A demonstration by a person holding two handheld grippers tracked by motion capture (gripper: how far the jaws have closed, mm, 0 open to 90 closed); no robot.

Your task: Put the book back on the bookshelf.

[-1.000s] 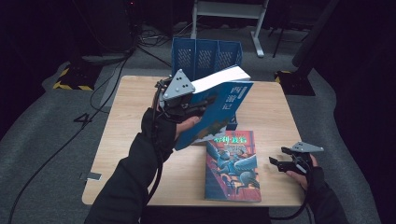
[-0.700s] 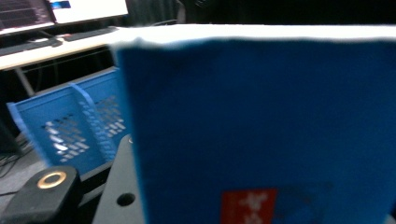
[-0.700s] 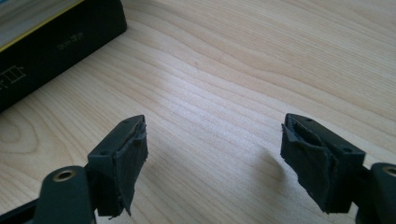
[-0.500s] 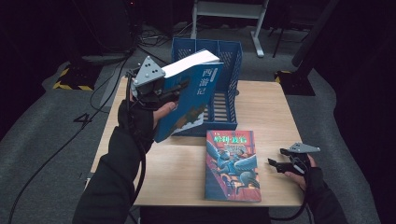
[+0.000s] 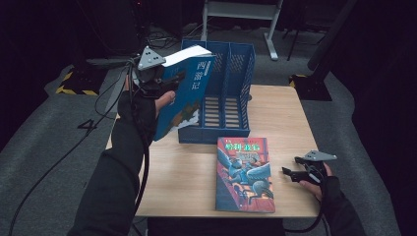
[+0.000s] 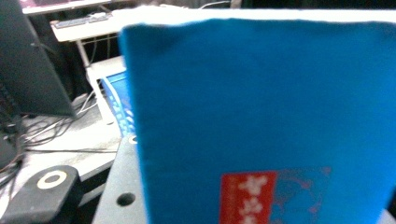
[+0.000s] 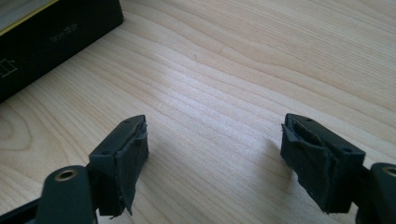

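Blue book (image 5: 184,93) clamped in left tool (image 5: 156,84) — tilted, long axis near-upright, over file rack (image 5: 236,73), right tool (image 5: 291,173) apart.

The held book (image 5: 184,96) is bright blue with white page edges and a red label; the file rack (image 5: 231,88) is blue, slatted; the lying book (image 5: 244,173) shows a blue-grey illustrated cover; the tabletop (image 5: 280,113) is pale woodgrain; the tongs (image 7: 215,163) are black.

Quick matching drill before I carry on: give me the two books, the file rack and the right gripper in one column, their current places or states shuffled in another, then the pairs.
1. blue book
2. illustrated book
3. blue file rack
4. right gripper

A. flat on the table near the front edge
B. jaws open, nothing between them
C. gripped by the left gripper, raised
D. standing at the table's far side

Pairs: 1-C, 2-A, 3-D, 4-B
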